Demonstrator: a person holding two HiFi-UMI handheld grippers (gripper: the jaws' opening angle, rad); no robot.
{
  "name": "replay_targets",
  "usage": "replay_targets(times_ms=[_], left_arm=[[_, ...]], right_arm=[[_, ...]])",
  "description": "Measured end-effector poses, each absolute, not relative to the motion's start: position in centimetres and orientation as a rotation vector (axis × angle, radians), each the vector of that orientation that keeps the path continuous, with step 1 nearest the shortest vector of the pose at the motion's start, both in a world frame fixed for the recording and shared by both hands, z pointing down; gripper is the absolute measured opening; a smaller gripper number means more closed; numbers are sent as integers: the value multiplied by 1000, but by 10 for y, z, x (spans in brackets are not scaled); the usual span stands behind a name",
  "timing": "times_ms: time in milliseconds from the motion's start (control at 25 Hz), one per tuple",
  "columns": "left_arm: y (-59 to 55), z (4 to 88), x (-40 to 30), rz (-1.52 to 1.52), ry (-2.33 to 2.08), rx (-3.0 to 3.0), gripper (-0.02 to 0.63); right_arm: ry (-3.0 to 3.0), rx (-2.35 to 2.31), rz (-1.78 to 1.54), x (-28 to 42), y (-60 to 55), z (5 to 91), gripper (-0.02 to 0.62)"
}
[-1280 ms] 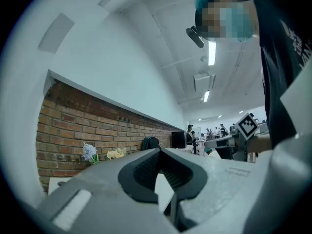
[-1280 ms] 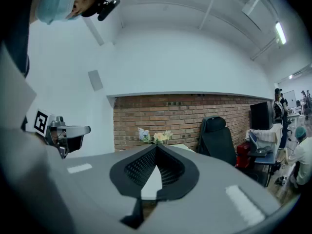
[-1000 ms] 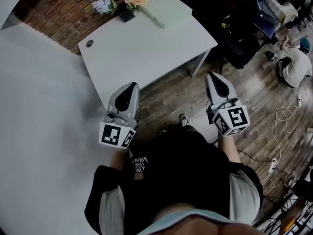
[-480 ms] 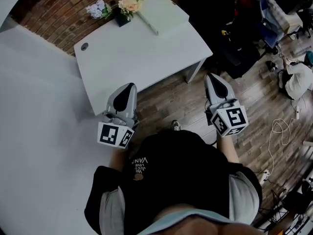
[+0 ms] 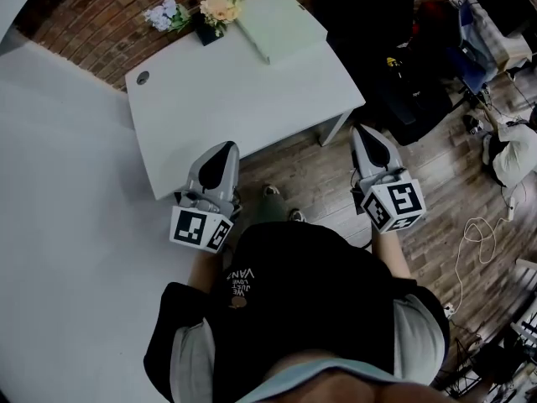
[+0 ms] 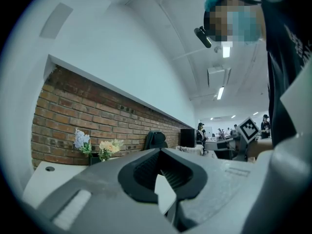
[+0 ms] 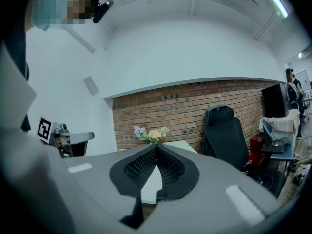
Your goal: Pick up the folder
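In the head view the pale green folder (image 5: 281, 28) lies flat on the white table (image 5: 243, 99), at its far right corner in the upper middle of the frame; it is just beside a small pot of flowers (image 5: 220, 8) that stands against the brick wall (image 5: 84, 32); the left hand-held gripper (image 5: 225, 148) sits at centre left, its tip at the table's near edge in the picture; the right hand-held gripper (image 5: 362, 131) sits at centre right over the wooden floor (image 5: 310, 175), just below the table's near right corner; both are well apart from the folder; in each gripper view the jaws are pressed together with nothing between them; a black chair (image 7: 224, 130) stands right of the table.
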State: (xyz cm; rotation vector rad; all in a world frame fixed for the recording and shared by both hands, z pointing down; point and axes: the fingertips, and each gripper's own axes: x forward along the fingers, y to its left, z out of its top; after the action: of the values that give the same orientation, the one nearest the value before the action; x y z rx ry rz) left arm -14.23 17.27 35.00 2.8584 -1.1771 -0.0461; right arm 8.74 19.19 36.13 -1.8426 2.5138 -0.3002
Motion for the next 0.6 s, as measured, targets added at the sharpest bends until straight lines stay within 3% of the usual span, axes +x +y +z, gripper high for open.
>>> replay_targets(times_ms=[600], left_arm=[[66,355,-138,-6,-1039,2910,0]], right_arm=[[2435,-1932,-269,86,99,350,-2]])
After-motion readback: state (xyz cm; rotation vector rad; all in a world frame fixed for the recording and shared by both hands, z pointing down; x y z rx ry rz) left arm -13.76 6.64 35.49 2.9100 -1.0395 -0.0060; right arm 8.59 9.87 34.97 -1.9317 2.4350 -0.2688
